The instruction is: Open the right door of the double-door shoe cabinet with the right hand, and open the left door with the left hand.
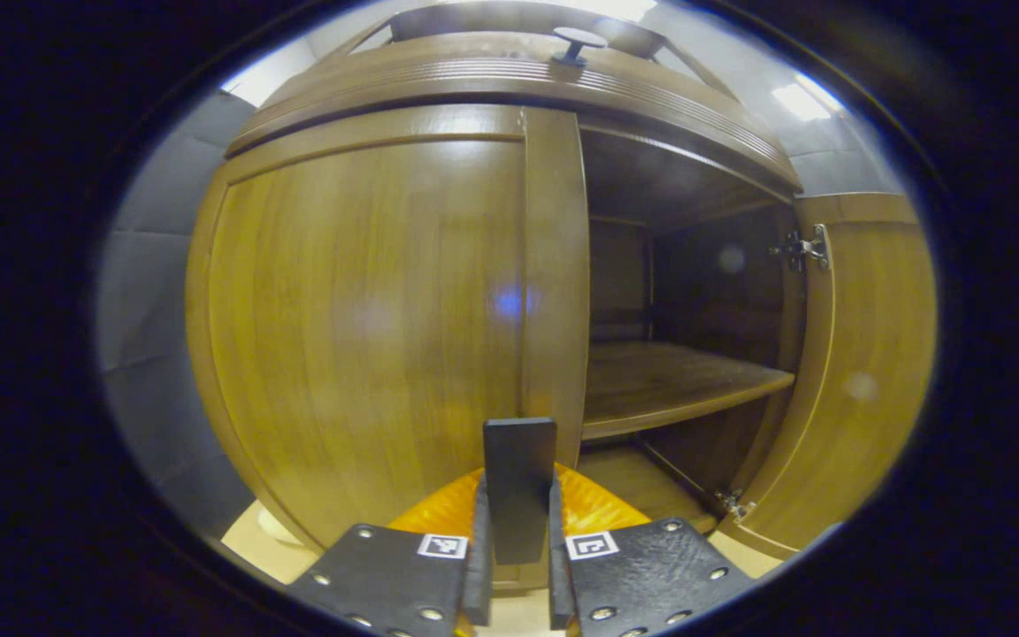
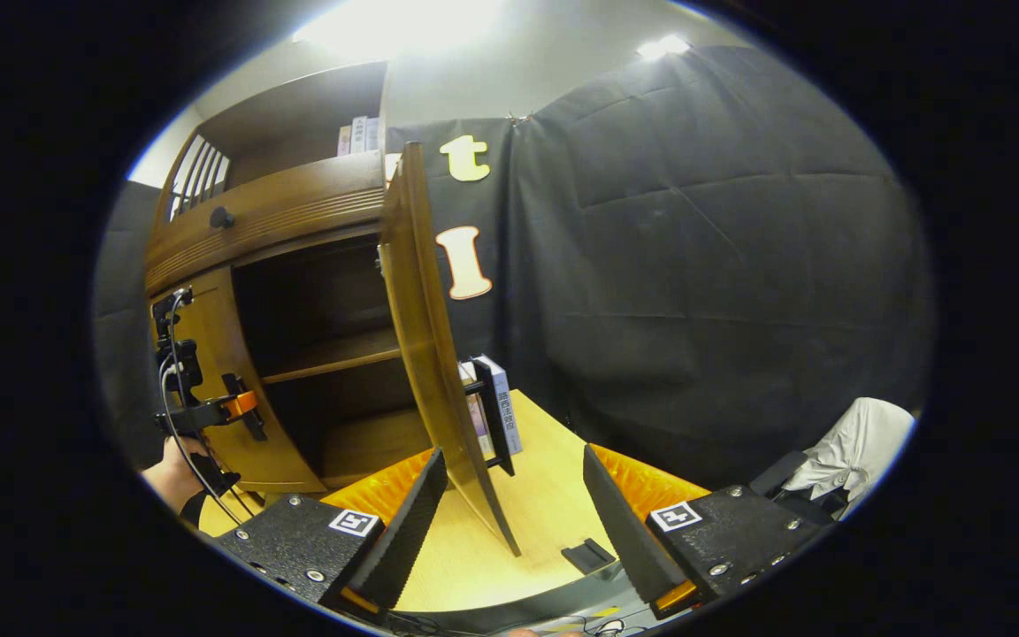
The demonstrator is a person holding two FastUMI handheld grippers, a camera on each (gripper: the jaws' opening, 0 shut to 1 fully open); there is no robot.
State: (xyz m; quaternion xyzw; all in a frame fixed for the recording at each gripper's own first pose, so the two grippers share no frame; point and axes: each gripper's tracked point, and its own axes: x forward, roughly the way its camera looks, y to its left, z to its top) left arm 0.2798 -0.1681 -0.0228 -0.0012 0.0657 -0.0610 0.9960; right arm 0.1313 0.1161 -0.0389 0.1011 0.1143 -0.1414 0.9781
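Tabletop cabinet: right door outward

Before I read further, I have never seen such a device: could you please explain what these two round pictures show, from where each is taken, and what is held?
A person holds a two-finger gripper in each hand; each carries a camera looking along its fingers. In the left gripper view, the left gripper is closed on the dark handle of the shut left door. Beside it, the right door stands open, showing a bare shelf. In the right gripper view, the right gripper is open, and the opened door's edge lies between its fingers. Farther left you see the other gripper and the hand holding it. Books stand on the light table.
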